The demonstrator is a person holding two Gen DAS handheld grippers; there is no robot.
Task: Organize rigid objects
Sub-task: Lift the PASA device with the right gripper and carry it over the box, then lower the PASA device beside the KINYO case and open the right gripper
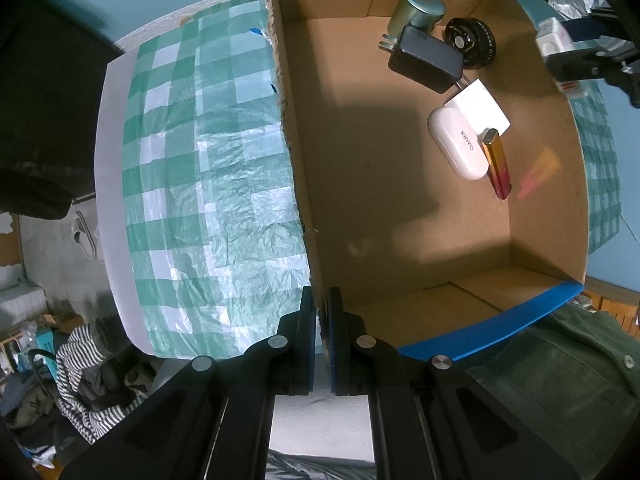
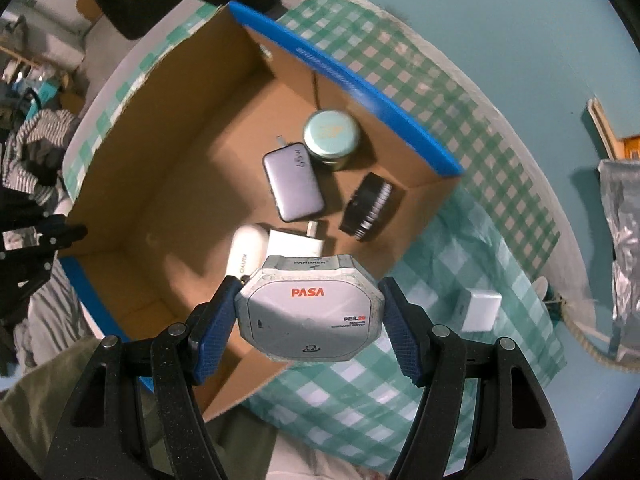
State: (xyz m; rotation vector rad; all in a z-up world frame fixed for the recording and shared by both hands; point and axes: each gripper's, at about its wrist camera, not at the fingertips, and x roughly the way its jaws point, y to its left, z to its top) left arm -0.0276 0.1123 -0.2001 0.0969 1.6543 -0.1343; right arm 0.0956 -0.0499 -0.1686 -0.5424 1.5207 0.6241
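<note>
Right gripper [image 2: 308, 316] clamped across grey case [image 2: 310, 312], held above box [image 2: 348, 80] near edge. Case rigid, smooth, likely slippery; flat sides suit gripping. Left gripper [image 1: 322, 336] pinches box wall.

One cardboard box [image 2: 132, 184]. Inside it: one round tin [image 2: 330, 136], one dark charger [image 2: 294, 188], one black disc [image 2: 368, 210], one white charger [image 2: 294, 244], one white case [image 1: 460, 148], one lighter [image 1: 497, 162]. One grey device [image 2: 310, 312] between the jaws. One white cube [image 2: 480, 310] right of them.
</note>
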